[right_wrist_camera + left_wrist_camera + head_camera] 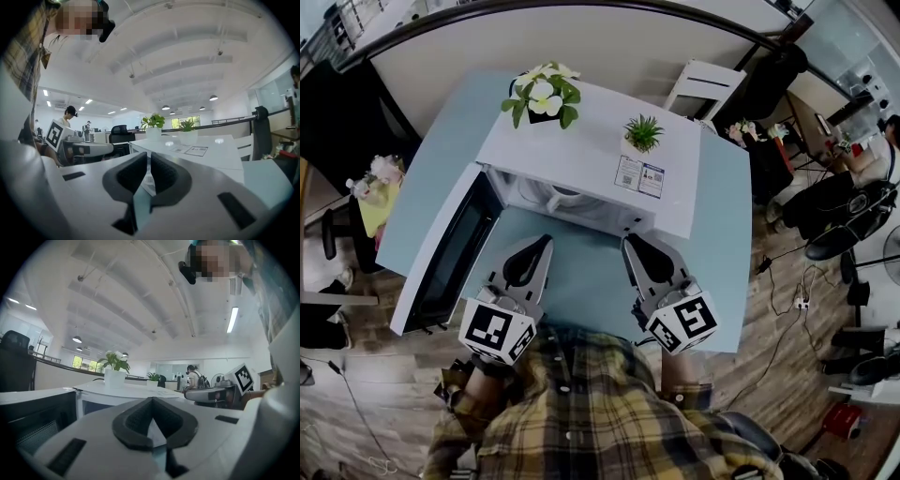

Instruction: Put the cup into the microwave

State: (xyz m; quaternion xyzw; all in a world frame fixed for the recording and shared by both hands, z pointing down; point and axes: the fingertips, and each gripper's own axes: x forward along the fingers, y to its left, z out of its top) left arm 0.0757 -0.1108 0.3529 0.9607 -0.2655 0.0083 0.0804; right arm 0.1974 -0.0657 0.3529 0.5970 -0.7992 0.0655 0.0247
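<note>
A white microwave [591, 155] stands on the light blue table [577, 281] with its door [450, 248] swung open to the left. Inside the cavity a white cup [563, 200] shows near the front. My left gripper [547, 240] lies level in front of the opening, jaws shut with nothing in them; the left gripper view shows its pads [136, 420] meeting at the tip. My right gripper [628, 241] lies beside it on the right, jaws all but together and empty, its pads [161, 176] a thin slit apart.
On top of the microwave are a white-flowered plant [542, 97], a small green plant [643, 133] and a printed card [639, 175]. A white chair [705, 84] stands behind the table. Office chairs and cables lie on the wooden floor at the right.
</note>
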